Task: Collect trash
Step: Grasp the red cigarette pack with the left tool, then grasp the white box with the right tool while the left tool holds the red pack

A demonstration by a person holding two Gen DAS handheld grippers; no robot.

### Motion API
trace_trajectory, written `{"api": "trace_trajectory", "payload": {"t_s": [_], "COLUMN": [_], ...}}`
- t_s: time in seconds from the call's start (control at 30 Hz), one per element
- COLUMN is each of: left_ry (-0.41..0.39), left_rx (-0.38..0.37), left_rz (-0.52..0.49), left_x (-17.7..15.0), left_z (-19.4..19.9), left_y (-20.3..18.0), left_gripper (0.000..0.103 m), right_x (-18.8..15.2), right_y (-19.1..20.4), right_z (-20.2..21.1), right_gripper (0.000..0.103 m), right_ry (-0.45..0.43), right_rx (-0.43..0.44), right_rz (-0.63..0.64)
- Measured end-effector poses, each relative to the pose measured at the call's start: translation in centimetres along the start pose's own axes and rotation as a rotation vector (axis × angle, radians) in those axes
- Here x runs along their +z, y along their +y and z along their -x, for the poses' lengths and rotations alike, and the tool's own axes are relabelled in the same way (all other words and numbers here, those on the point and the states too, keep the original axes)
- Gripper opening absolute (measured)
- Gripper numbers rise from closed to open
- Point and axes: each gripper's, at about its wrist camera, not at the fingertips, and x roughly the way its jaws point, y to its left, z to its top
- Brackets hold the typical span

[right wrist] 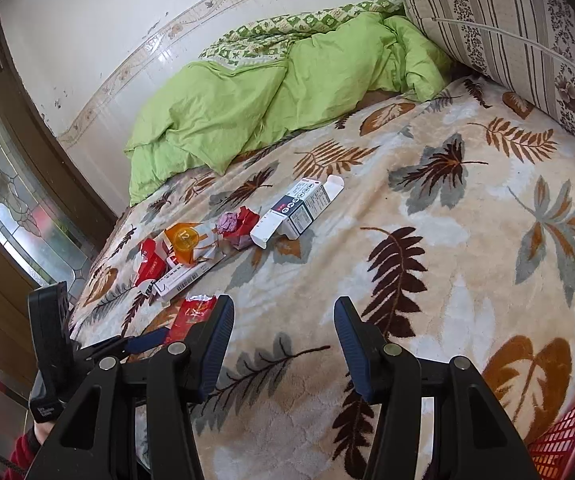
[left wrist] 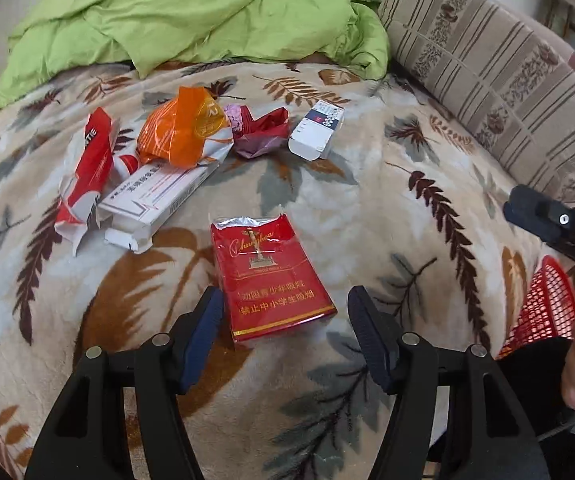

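Note:
Trash lies on a leaf-patterned blanket [left wrist: 367, 208]. A red cigarette pack [left wrist: 271, 280] lies flat between the fingers of my open left gripper [left wrist: 285, 312], near its left finger, not gripped. Beyond it lie a long white box [left wrist: 155, 200], a torn red-white wrapper [left wrist: 87, 168], an orange plastic wrapper [left wrist: 183, 128], a crumpled dark red wrapper [left wrist: 263, 132] and a small white box [left wrist: 317, 128]. My right gripper [right wrist: 283, 320] is open and empty over bare blanket [right wrist: 447, 280]. In the right wrist view the small white box [right wrist: 299, 212] lies ahead and the cigarette pack [right wrist: 191, 312] shows at the left.
A red mesh basket [left wrist: 543, 304] stands at the bed's right edge; its corner [right wrist: 571, 432] shows at the lower right in the right wrist view. A green duvet [left wrist: 175, 16] is heaped at the back. A striped cushion [left wrist: 487, 68] lines the right side.

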Motion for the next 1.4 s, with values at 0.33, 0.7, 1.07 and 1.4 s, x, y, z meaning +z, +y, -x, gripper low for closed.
{"api": "trace_trajectory", "payload": {"t_s": [0.33, 0.7, 1.07, 1.4], "left_ry": [0.020, -0.152, -0.168, -0.164], "left_rx": [0.176, 0.189, 0.210, 0.192], "left_rz": [0.050, 0.125, 0.147, 0.170], "left_x": [1.1, 1.2, 1.6, 1.8], "left_z": [-3.2, 1.3, 1.5, 1.3], "left_y": [-0.7, 0.5, 2.1, 2.8], "left_gripper": [0.054, 0.053, 0.053, 0.053], "right_x": [-0.1, 4.8, 11.1, 11.3], "right_y": [0.2, -0.9, 2.0, 1.5], "right_z": [-0.2, -5.3, -15.6, -21.4], "right_gripper": [0.055, 0.061, 0.063, 0.063], "right_ry": [0.005, 0.095, 0.164, 0.248], "right_rx": [-0.014, -0.055, -0.174, -0.322], "right_rz": [0.003, -0.152, -0.153, -0.128]}}
